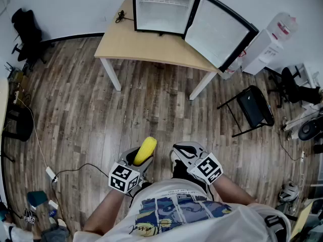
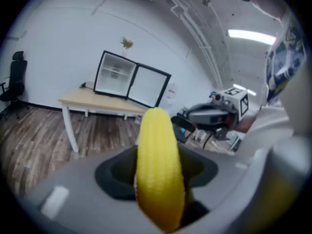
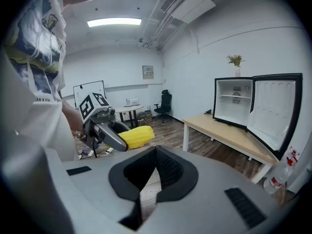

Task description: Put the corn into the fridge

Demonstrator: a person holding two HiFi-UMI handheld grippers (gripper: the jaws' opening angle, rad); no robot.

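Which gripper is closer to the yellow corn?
Left. The left gripper grips the corn in its jaws; the right gripper sits beside it, apart, with nothing in its jaws.

Corn (image 1: 145, 150) = bright yellow w/ fine rows of kernel bumps. Left gripper (image 1: 138, 161) & right gripper (image 1: 182, 154) are both light grey, right one w/ black cross-hatched pads (image 3: 168, 172), & their marker cubes (image 1: 124, 178) are white w/ black square patterns. Fridge (image 1: 160, 9) has a black shell & white interior, its door (image 1: 219, 32) white inside w/ black rim; table (image 1: 141, 47) is pale wood-tone w/ white legs, floor (image 1: 91, 105) streaky brown planks, wall (image 1: 65, 9) white, folding chair (image 1: 255, 107) black, person's shirt (image 1: 176, 210) white w/ blue & yellow print.
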